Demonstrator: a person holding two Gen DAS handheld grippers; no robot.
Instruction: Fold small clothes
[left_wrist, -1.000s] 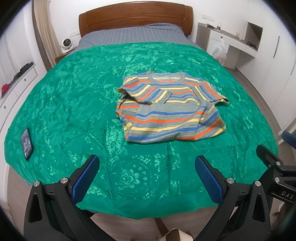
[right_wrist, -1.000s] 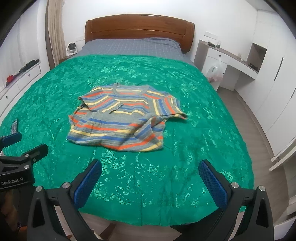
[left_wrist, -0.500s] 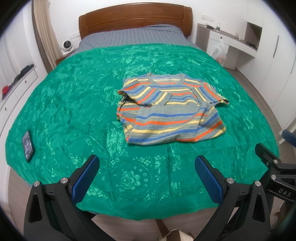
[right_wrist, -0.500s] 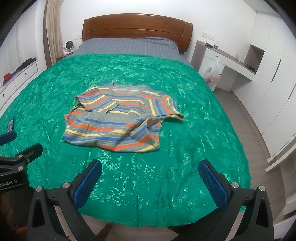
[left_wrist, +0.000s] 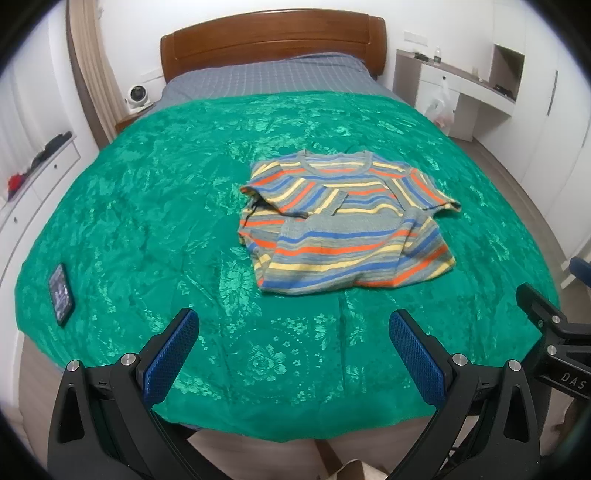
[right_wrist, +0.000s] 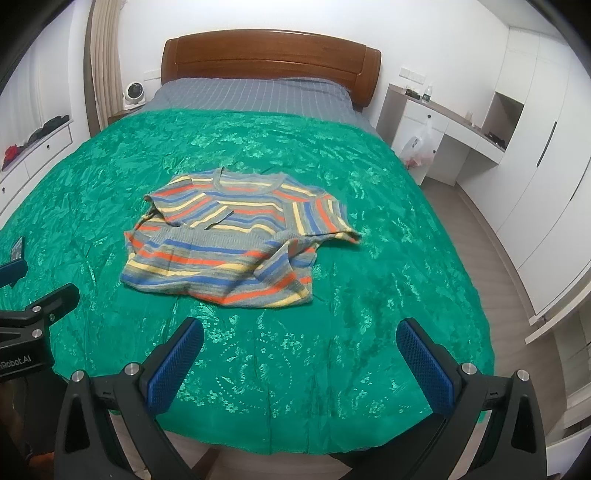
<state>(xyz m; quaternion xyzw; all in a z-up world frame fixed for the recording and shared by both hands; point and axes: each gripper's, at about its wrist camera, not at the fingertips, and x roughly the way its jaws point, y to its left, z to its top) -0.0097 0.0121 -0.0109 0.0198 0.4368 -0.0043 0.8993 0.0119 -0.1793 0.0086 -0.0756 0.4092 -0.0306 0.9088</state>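
Note:
A small striped sweater in grey, blue, orange and yellow lies on the green bedspread, collar toward the headboard. One sleeve is folded in across its chest, the other sticks out to the right, and its lower part is doubled up and rumpled. My left gripper hovers open over the bed's near edge, short of the sweater, with nothing between its blue pads. In the right wrist view the sweater lies ahead and left of my right gripper, which is also open and empty.
A dark phone lies on the bedspread near its left edge. The wooden headboard closes off the far end. A white desk with a plastic bag stands to the right, and white drawers to the left.
Both views shift only slightly; the right gripper has drifted a little to the right. The sweater has not moved and both grippers stay open.

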